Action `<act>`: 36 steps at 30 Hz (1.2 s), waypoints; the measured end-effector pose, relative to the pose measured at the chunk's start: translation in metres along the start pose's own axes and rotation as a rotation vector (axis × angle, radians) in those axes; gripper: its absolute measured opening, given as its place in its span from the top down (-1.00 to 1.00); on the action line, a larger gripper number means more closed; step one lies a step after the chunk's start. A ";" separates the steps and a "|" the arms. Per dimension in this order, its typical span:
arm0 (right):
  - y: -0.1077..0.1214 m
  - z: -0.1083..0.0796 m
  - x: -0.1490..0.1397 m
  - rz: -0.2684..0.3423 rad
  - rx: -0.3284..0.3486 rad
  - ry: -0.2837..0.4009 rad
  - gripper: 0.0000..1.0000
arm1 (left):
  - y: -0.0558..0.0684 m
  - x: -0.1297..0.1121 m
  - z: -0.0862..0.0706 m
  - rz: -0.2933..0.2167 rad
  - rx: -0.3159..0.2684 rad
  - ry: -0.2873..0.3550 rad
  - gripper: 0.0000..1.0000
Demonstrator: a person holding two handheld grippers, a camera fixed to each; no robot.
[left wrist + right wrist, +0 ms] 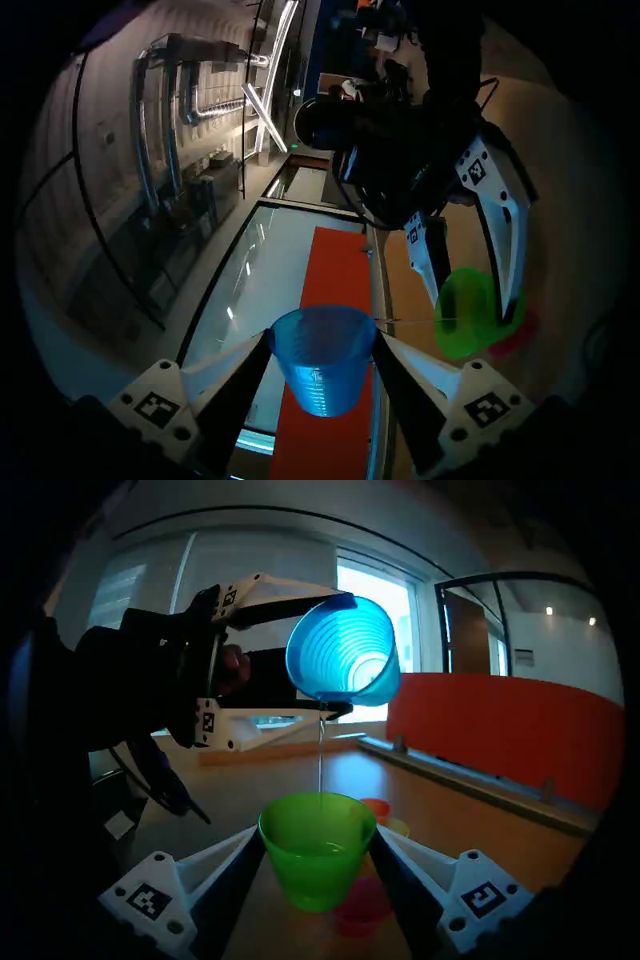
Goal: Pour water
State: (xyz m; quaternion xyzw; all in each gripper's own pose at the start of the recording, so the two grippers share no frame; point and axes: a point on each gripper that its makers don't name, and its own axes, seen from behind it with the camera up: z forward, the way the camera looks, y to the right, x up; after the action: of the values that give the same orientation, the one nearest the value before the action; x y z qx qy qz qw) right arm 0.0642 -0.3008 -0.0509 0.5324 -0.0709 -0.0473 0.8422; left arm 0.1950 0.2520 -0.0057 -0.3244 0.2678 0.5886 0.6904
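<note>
The wooden table [472,820] runs open to the orange partition [512,728] along its far edge. The left gripper [322,344] pinches the blue cup [344,650] from both sides, tipped above the green cup [318,856]. The right gripper [318,836] clasps the green cup between both fingers. A thin water stream [321,752] falls inside the green rim. A small red cup [364,904] sits just beside the green one.

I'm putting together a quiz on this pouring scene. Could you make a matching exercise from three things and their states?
Things:
1. blue cup
2. green cup
3. pink cup

States:
A. stands on the table
B. tilted, pouring a thin stream
C. held upright, catching the water

Pairs: 1-B, 2-C, 3-A
</note>
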 end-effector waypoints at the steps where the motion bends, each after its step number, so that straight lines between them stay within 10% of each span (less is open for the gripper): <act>1: 0.000 0.000 0.000 0.000 0.000 0.000 -0.79 | 0.000 0.000 0.000 0.002 0.000 0.000 -0.75; 36: 0.004 -0.001 0.001 -0.005 -0.006 0.002 -0.79 | 0.005 0.001 0.000 0.084 0.000 0.006 -0.75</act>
State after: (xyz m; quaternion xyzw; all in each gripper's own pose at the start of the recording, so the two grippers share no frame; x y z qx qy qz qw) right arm 0.0656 -0.2984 -0.0481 0.5299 -0.0688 -0.0491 0.8439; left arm 0.1907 0.2533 -0.0074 -0.3146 0.2829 0.6162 0.6643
